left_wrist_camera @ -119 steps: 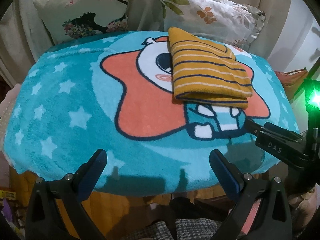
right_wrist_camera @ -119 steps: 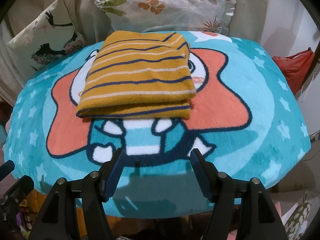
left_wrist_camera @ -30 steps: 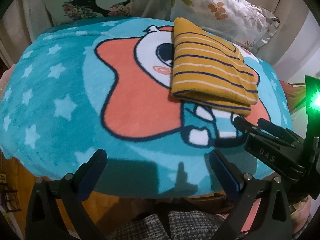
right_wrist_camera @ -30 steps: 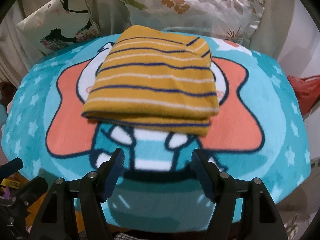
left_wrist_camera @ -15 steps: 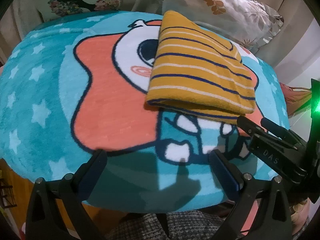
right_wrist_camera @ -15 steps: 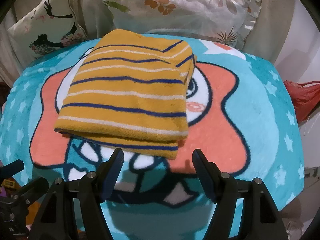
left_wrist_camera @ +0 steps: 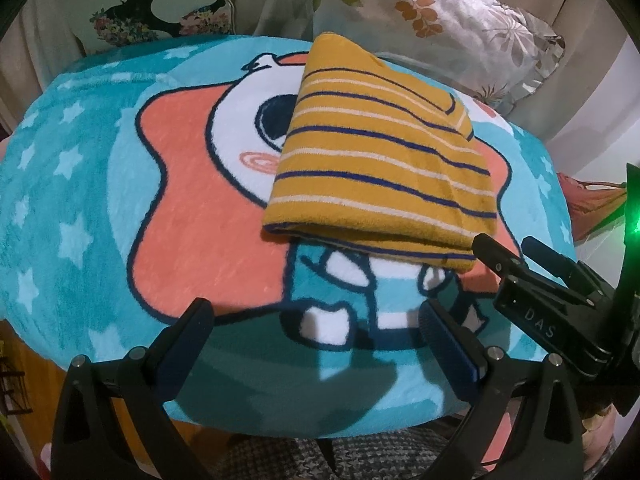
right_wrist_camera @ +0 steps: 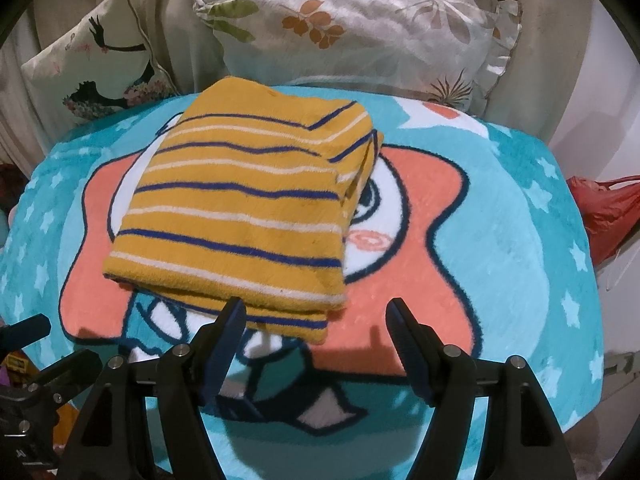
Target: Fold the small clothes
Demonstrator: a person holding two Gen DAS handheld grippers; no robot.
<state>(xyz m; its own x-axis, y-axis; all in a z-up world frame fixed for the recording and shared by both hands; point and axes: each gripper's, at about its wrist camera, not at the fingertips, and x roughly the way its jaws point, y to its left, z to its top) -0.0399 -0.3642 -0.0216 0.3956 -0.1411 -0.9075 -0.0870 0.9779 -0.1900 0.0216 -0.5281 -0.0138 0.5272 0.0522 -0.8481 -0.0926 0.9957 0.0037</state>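
A mustard-yellow garment with navy and white stripes (left_wrist_camera: 380, 168) lies folded into a thick rectangle on a teal blanket with a cartoon star print (left_wrist_camera: 100, 200). It also shows in the right wrist view (right_wrist_camera: 248, 208). My left gripper (left_wrist_camera: 316, 336) is open and empty, hovering over the blanket's near edge, short of the garment. My right gripper (right_wrist_camera: 316, 328) is open and empty, its fingertips right at the garment's near right corner, the left fingertip (right_wrist_camera: 234, 316) overlapping the folded edge. In the left wrist view the right gripper (left_wrist_camera: 520, 256) reaches in from the right beside that corner.
Two patterned pillows (right_wrist_camera: 360, 28) (right_wrist_camera: 92, 64) lean against the sofa back behind the blanket. A red bag (right_wrist_camera: 604, 216) sits off the right side. The blanket's front edge (left_wrist_camera: 280, 420) drops off toward me.
Both grippers have moved forward toward the garment. The right gripper has shifted right, to the garment's near right corner. The garment has not moved and both grippers stay open.
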